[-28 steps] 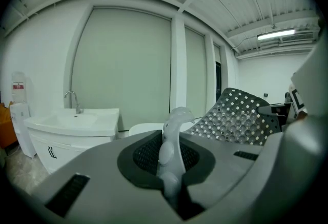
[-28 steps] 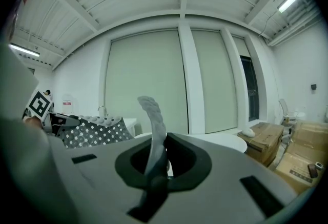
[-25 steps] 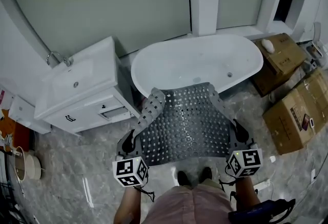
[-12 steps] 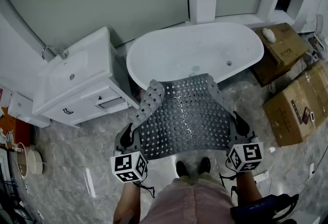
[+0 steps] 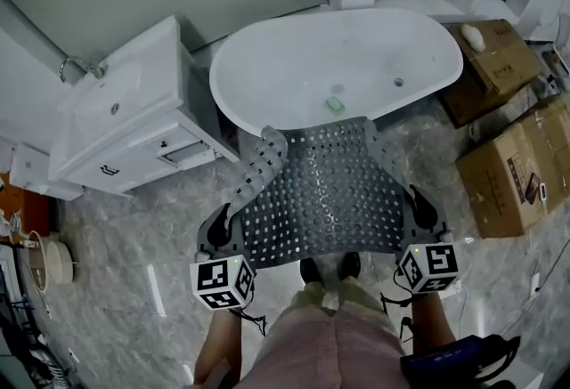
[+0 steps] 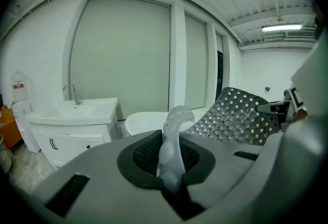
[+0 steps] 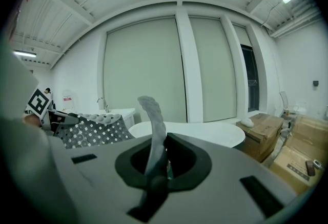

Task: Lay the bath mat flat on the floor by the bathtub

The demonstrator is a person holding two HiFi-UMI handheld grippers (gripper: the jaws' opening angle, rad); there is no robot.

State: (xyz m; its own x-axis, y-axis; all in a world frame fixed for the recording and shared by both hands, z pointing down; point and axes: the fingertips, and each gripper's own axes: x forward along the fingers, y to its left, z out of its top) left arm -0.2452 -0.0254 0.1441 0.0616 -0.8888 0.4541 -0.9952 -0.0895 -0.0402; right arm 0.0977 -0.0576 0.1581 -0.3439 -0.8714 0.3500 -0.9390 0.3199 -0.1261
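A grey perforated bath mat (image 5: 325, 191) hangs stretched between my two grippers, above the marble floor in front of the white bathtub (image 5: 338, 67). Its far edge droops toward the tub, and its left far corner curls up. My left gripper (image 5: 223, 231) is shut on the mat's near left corner (image 6: 171, 141). My right gripper (image 5: 419, 214) is shut on the near right corner (image 7: 154, 136). The rest of the mat (image 6: 238, 115) spreads to the right in the left gripper view and shows again as a spotted sheet (image 7: 89, 130) to the left in the right gripper view.
A white vanity with sink and tap (image 5: 120, 125) stands left of the tub. Cardboard boxes (image 5: 512, 165) are stacked at the right. A small green item (image 5: 335, 103) lies inside the tub. The person's feet (image 5: 325, 270) stand under the mat's near edge.
Both grippers have sunk a little with the mat, which now hangs lower and nearer the floor. The view has shifted so the tub sits higher in the frame.
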